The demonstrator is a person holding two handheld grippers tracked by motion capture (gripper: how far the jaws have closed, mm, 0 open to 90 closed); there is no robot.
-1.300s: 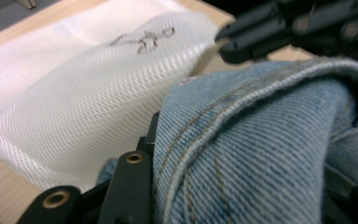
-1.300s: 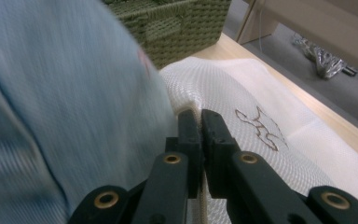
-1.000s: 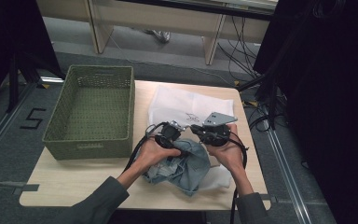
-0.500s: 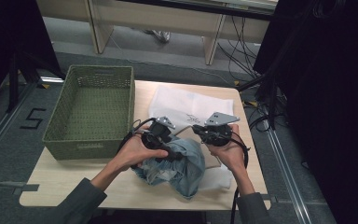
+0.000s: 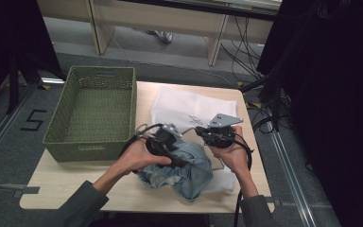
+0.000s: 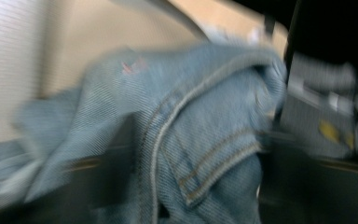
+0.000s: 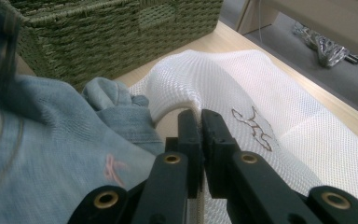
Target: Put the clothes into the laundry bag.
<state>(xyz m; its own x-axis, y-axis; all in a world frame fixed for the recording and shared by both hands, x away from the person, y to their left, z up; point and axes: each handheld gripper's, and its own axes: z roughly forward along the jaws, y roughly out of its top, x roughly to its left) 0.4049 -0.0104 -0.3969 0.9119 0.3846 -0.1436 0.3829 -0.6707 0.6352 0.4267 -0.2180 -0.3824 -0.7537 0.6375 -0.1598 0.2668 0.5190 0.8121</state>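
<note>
item: denim garment [image 5: 182, 165] | my right tongs [image 7: 200, 122] clamp white mesh bag [image 5: 189, 106] rim, denim just left | my left tongs [image 5: 168, 149] closing into denim, grip unclear

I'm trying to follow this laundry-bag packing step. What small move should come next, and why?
Probably push the denim garment toward the mesh bag opening. The right gripper pinches the bag's edge, lifting it, while the left gripper, whose jaws have just been closing, has denim bunched beside that edge.

Light-blue denim garment [image 5: 184, 165], white mesh bag [image 5: 189, 108], green woven basket [image 5: 94, 111].
</note>
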